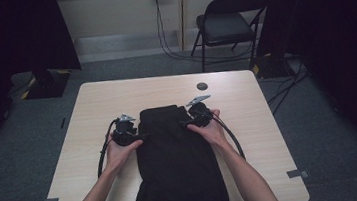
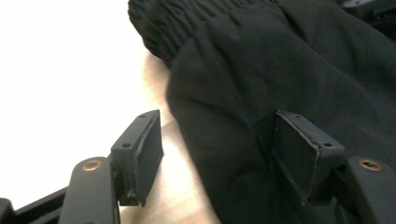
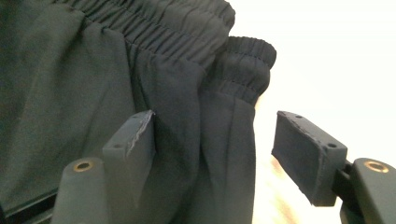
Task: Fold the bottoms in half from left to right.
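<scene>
Black shorts (image 1: 178,161) lie flat mid-counter (image 1: 91,104), hem hanging off the near edge. My left tongs (image 2: 219,154) and right tongs (image 3: 215,158) both gape, straddling the side edges near the waistband (image 3: 187,32), nothing pinched. Risk: jaws catch one layer only, fabric bunches or slides off.

Left tongs (image 1: 142,135): matt black body, two flat rectangular black jaw blocks, each with small screw holes along the top edge; a brass-coloured rivet sits in each black arm just behind its block. Grey three-cornered plate on top of the body. Thick black cable loops away from its rear.

Right tongs (image 1: 183,122): same build, black blocks with worn, nicked inner edges, brass-coloured rivets behind them, grey three-cornered plate above, black cable curving off behind.

Left hand (image 1: 118,152) and right hand (image 1: 213,129): ungloved, behind the tongs; forearms bare, no sleeves visible.
</scene>
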The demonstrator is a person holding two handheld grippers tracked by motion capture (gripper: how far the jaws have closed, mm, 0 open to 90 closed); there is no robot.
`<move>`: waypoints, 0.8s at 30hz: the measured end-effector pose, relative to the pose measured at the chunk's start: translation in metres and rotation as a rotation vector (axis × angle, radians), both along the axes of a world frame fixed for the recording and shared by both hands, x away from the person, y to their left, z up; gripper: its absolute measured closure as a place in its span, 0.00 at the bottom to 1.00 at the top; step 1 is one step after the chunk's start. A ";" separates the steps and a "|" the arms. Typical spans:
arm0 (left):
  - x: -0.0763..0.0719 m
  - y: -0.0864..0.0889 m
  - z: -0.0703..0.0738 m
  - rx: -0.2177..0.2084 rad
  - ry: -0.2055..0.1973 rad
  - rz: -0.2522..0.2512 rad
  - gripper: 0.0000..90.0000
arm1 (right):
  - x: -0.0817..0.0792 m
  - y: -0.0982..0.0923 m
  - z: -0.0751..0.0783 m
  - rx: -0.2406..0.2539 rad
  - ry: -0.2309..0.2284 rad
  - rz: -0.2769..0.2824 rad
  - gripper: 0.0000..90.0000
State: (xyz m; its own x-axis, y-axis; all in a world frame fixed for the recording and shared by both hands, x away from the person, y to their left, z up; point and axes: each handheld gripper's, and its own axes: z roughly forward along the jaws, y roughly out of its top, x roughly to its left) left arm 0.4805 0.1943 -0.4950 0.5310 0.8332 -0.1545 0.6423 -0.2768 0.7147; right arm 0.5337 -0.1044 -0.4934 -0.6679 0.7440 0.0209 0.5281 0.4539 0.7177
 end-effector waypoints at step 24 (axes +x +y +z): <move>0.015 -0.006 0.064 -0.083 -0.173 -0.049 0.97 | -0.005 -0.017 0.078 0.246 -0.088 0.073 0.98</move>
State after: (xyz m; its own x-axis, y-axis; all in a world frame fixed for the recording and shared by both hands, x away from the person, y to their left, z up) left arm 0.4958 0.1880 -0.4307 0.5952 0.7939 -0.1245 0.4950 -0.2401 0.8351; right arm 0.5285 -0.1219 -0.4155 -0.7271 0.6732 0.1347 0.4308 0.2947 0.8530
